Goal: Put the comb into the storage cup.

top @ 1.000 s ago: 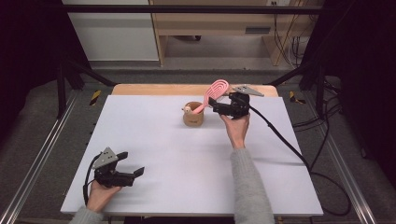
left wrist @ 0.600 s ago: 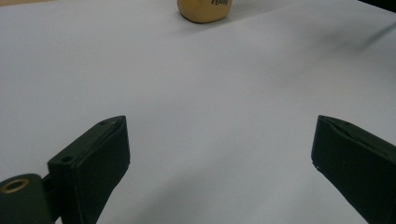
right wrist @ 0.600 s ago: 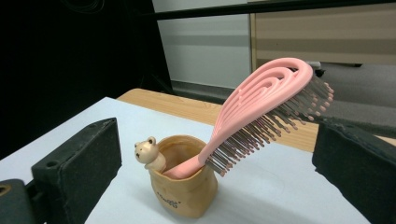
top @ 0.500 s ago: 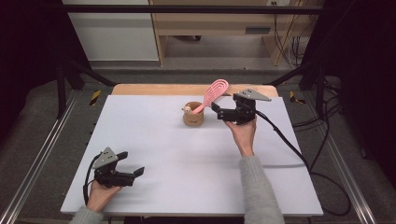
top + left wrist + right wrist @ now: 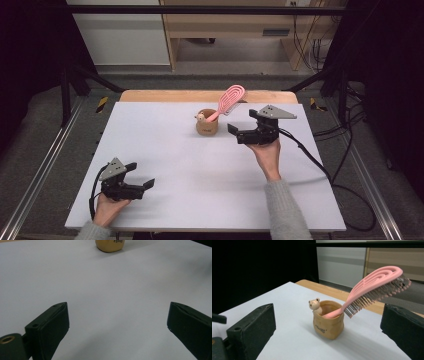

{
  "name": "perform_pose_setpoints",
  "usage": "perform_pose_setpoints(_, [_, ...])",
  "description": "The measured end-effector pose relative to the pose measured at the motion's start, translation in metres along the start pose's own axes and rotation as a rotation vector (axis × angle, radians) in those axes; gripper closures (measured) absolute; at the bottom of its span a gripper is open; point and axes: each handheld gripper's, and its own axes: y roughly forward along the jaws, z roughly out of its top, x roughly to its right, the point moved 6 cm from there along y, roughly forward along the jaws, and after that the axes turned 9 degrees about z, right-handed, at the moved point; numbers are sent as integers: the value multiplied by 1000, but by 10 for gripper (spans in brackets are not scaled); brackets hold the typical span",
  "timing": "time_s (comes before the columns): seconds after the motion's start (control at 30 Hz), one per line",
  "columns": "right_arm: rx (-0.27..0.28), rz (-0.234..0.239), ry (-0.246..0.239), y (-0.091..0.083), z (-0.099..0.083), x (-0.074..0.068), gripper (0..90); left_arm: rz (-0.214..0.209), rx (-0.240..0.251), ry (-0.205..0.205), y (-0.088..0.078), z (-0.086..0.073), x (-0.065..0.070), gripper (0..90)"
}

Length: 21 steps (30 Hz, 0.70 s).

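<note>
Standing in the small tan bear-faced holder (image 5: 206, 125) at the white desk's (image 5: 170, 150) far middle: pink plastic hairbrush (image 5: 231, 97), leaning right.

A rectangular table with a plain white matte top (image 5: 175, 150) carries the scene; a strip of light wooden board (image 5: 165, 96) shows along its far edge. Directly on the white surface, toward the far middle, stands a small tan sack-shaped ceramic cup (image 5: 206, 125) with a little bear figure on its rim (image 5: 314, 303), upright, with dark lettering on its side. A black cable (image 5: 312, 159) lies across the right part of the top and runs off its right edge.
</note>
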Motion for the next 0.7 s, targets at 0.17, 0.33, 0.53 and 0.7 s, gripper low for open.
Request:
perform_pose_setpoints(0.17, [-15,21,-18,-11,-8,-7,5,1,-3,0,1,0,0,36])
perform_pose_setpoints(0.33, [-4,58,-11,-21,-16,-14,5,3,-2,2,0,0,1,32])
perform_pose_setpoints(0.53, [-25,86,-5,-33,-32,-17,2,2,-11,8,1,0,2,26])
perform_pose_setpoints(0.7, [-31,109,-15,-41,-42,-19,2,-3,-13,11,1,0,3,17])
